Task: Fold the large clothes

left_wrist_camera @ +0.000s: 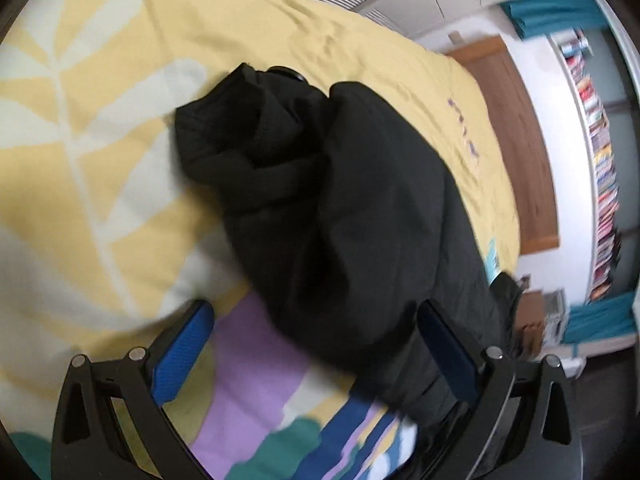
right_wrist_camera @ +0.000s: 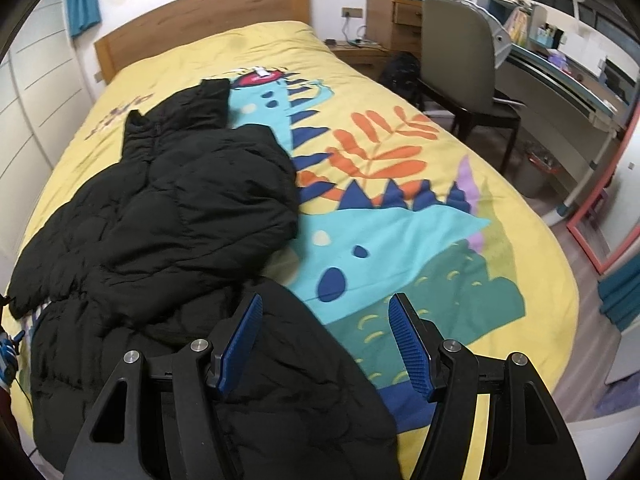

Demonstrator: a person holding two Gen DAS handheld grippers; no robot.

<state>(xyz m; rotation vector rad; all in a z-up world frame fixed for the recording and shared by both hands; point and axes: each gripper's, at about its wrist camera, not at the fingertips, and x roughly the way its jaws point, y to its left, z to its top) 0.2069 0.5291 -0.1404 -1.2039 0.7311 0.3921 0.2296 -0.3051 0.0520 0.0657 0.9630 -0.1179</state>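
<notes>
A large black puffer jacket (right_wrist_camera: 168, 216) lies crumpled on the left half of a bed, collar toward the headboard, its hem near me. My right gripper (right_wrist_camera: 325, 320) is open and empty just above the jacket's near right edge, its left pad (right_wrist_camera: 240, 344) over the black fabric. In the left wrist view the same jacket (left_wrist_camera: 344, 208) lies bunched, one sleeve end curled at the upper left. My left gripper (left_wrist_camera: 316, 320) is open and empty above the jacket's near end, its right pad (left_wrist_camera: 448, 344) against the fabric.
The bed has a yellow duvet (right_wrist_camera: 400, 92) with a dinosaur print and a wooden headboard (right_wrist_camera: 200, 20). A chair (right_wrist_camera: 460, 68), a desk (right_wrist_camera: 560, 68) and a nightstand (right_wrist_camera: 360, 52) stand right of the bed. White wardrobe doors (right_wrist_camera: 36, 92) stand on the left.
</notes>
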